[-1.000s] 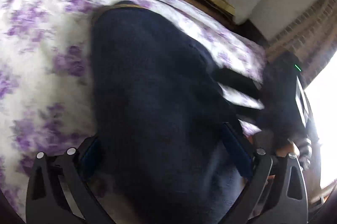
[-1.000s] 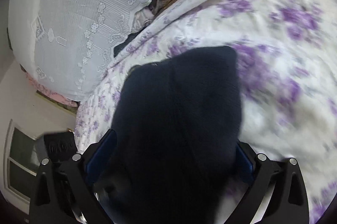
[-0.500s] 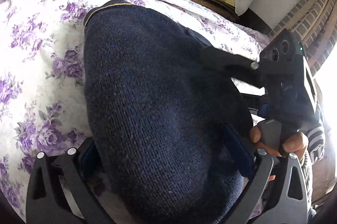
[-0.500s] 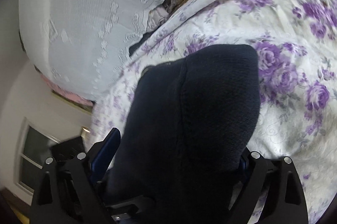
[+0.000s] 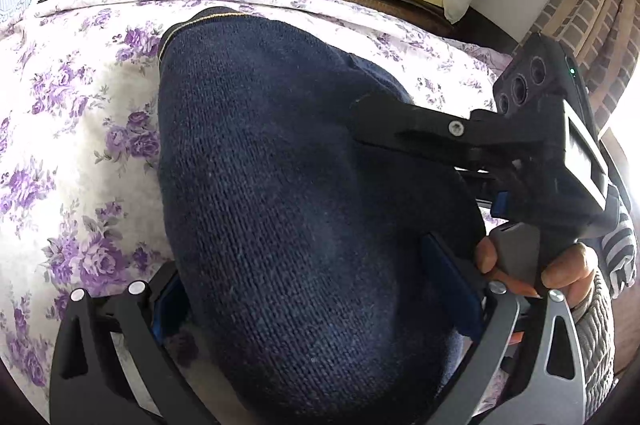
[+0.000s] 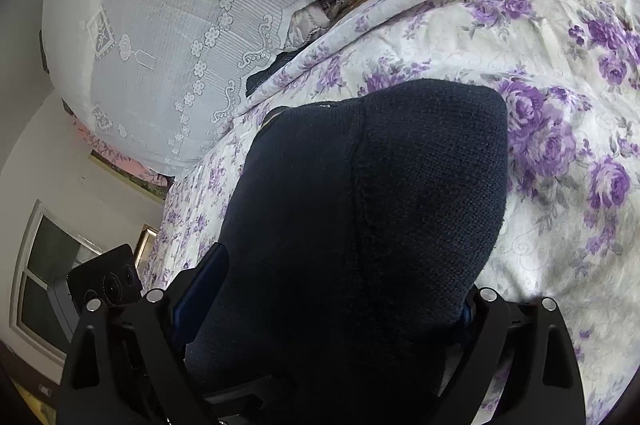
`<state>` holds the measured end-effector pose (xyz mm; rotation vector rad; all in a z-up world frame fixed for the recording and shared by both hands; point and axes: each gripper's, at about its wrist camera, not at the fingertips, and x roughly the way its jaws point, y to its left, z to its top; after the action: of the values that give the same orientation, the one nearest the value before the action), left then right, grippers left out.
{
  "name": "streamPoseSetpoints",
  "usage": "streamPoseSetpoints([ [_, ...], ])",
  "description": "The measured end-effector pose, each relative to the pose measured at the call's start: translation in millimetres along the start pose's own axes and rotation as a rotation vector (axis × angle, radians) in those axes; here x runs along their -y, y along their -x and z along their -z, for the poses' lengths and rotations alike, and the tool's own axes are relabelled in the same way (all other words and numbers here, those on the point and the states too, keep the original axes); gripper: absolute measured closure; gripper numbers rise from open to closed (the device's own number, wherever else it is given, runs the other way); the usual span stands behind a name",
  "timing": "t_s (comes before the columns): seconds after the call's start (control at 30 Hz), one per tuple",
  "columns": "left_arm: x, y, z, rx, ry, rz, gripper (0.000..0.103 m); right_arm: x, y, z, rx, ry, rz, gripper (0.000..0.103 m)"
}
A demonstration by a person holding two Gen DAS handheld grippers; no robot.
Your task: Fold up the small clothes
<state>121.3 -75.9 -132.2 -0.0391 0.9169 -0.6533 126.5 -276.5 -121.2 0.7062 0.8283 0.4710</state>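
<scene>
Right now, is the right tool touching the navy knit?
Touching. In the left wrist view the right tool has its finger pressed on the navy knit, with no gap; the right wrist view shows the knit filling its jaws.

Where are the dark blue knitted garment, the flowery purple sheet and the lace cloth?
Knitted garment (image 5: 280, 185), left wrist view, middle.
Flowery sheet (image 6: 560, 85), right wrist view, bare part.
Lace cloth (image 6: 168, 25), right wrist view, middle.

Purple-flowered bedspread (image 5: 80, 129), white lace curtain (image 6: 168, 25), brick wall (image 5: 592, 5), window (image 6: 44, 273)

Bed (image 5: 72, 129) w/ white sheet, purple flower print; navy knit garment (image 5: 280, 185) lies on it, ctr, running toward 12 o'clock.
</scene>
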Motion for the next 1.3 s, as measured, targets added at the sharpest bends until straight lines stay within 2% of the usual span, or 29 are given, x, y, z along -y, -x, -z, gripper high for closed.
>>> streamPoseSetpoints([
  [0.23,13,11,4,0.058,-0.068,-0.039,0.006,-8,12,5,0.048,0.002,-0.025,0.014],
  [0.43,16,26,9,0.114,-0.090,-0.052,0.015,-10,23,8,0.077,-0.026,-0.031,0.022],
  [0.5,17,30,10,0.126,-0.095,-0.057,0.018,-13,28,11,0.084,-0.028,-0.031,0.023],
  [0.7,30,53,21,0.171,-0.122,-0.084,0.020,-30,44,24,0.094,-0.014,-0.032,0.023],
  [0.8,33,65,24,0.177,-0.111,-0.070,0.020,-39,52,33,0.096,-0.007,-0.024,0.023],
  [1.03,42,79,44,0.132,-0.089,-0.018,0.020,-52,78,63,0.101,-0.005,0.018,0.023],
  [1.3,73,101,71,0.121,-0.122,0.034,0.020,-68,127,101,0.137,-0.003,0.054,0.023],
])
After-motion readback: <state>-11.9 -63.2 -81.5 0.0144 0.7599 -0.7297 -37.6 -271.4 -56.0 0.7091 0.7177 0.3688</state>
